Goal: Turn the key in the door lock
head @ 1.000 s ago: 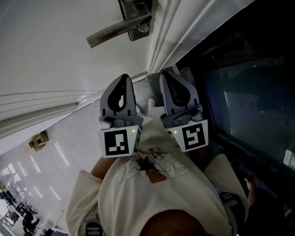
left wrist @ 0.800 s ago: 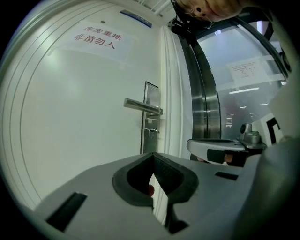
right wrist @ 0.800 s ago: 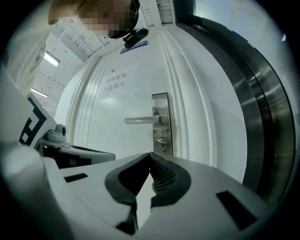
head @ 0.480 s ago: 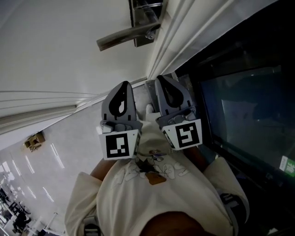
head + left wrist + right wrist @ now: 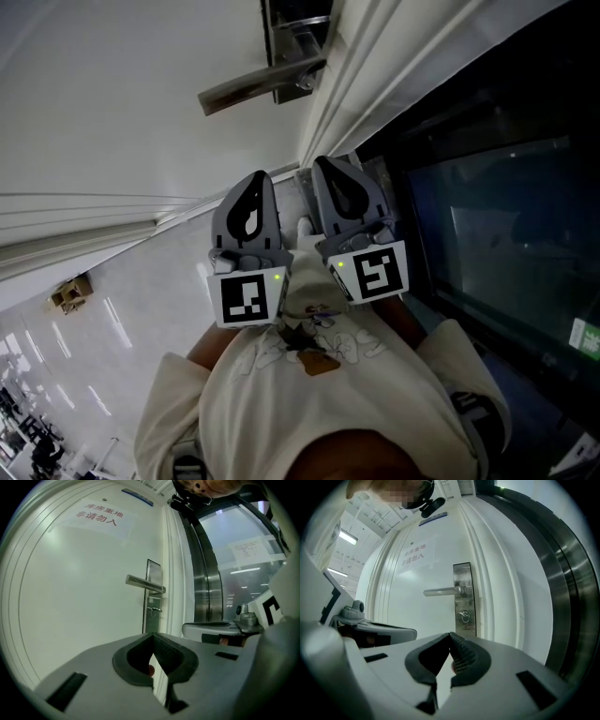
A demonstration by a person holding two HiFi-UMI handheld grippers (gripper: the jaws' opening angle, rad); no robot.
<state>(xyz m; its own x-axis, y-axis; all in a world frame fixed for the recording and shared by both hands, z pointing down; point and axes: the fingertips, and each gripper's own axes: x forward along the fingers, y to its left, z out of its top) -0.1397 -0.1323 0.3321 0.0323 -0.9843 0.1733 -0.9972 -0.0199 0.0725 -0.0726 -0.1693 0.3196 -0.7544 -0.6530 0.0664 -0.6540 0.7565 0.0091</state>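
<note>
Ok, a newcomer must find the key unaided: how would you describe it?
On the white door, look at the tall steel plate near its right edge. A long lever handle juts left from it; the key is the small ring-headed piece in the plate just below that handle.

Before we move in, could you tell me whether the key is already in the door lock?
In: the key projects from the lock plate, below the lever handle.
</note>
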